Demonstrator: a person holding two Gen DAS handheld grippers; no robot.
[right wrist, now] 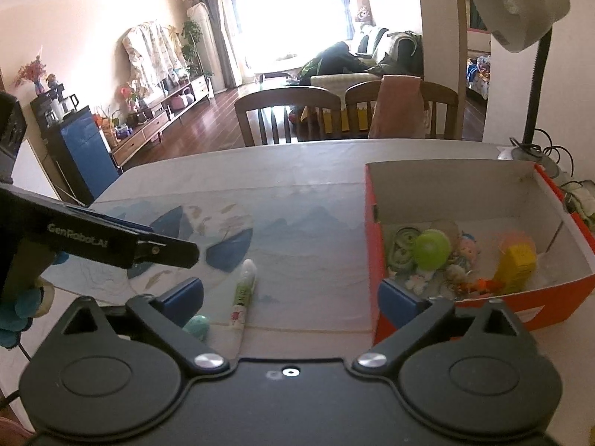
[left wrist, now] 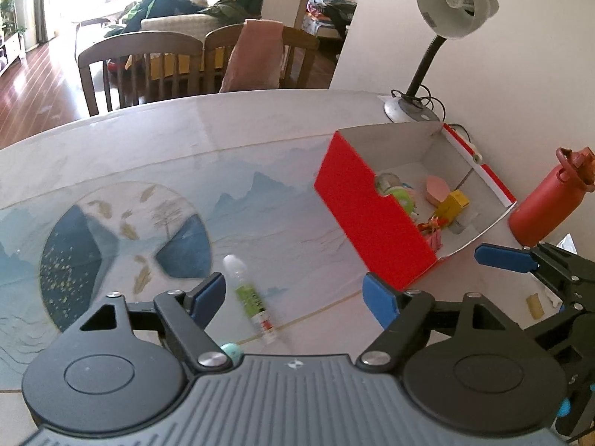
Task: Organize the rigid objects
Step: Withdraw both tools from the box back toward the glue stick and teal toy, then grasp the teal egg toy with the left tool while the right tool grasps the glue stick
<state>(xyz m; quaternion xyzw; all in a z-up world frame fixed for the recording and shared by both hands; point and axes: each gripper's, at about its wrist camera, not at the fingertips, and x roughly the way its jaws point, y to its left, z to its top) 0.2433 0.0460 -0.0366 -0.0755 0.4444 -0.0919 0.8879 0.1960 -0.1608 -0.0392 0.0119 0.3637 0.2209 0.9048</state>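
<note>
Daylight from a living room falls behind the pale table, whose cloth is printed with blue mountains and a round fan motif. On its right side we see a red cardboard box with a white inside and no lid. It holds a small jumble — a lime-green round thing, a yellow carton leaning toward the far wall, a pink flat piece, a clear roll-like item, and little orange and pink trinkets near the front wall that are too blurred to name.

Outside the box, on the cloth, lies a slim white tube with a green label and a rounded clear cap. It lies flat, cap pointing away from us and red print near its close end. Just beside that close end sits a small teal egg-shaped object, half hidden by our tools.

Our left gripper hangs above the tube with its blue pads spread and nothing between them touching; the tube lies lower, nearer the left pad. Our right gripper is spread wide too and grasps nothing, its right pad in front of the box's near corner.

A grey desk lamp stands behind the box — a red bottle just beside the box's right wall.
</note>
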